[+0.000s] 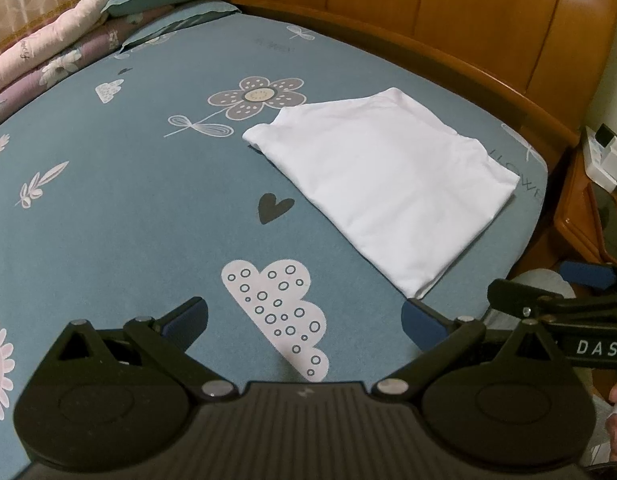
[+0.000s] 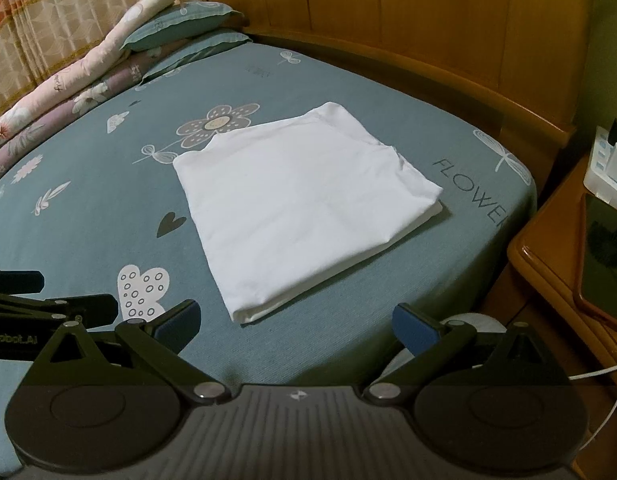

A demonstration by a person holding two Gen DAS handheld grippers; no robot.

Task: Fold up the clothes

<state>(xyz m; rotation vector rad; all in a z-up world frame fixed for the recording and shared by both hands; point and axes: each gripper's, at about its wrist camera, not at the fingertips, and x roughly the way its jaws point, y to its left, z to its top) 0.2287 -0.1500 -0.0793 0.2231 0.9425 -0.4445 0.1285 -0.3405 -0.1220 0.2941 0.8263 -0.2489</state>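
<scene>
The white cloth (image 2: pixel 304 208) is lying folded in a neat square on the blue bed sheet (image 2: pixel 88 216), near the bed's right edge and the wooden headboard (image 2: pixel 388 20). The left gripper (image 1: pixel 304 320) and the right gripper (image 2: pixel 296 324) are both hanging wide apart over the bed's near edge, gripping nothing. Pillows (image 2: pixel 180 28) are sitting in the far corner.

Smooth white cloth garment (image 2: pixel 304 204); glossy wood headboard (image 2: pixel 408 20).
</scene>
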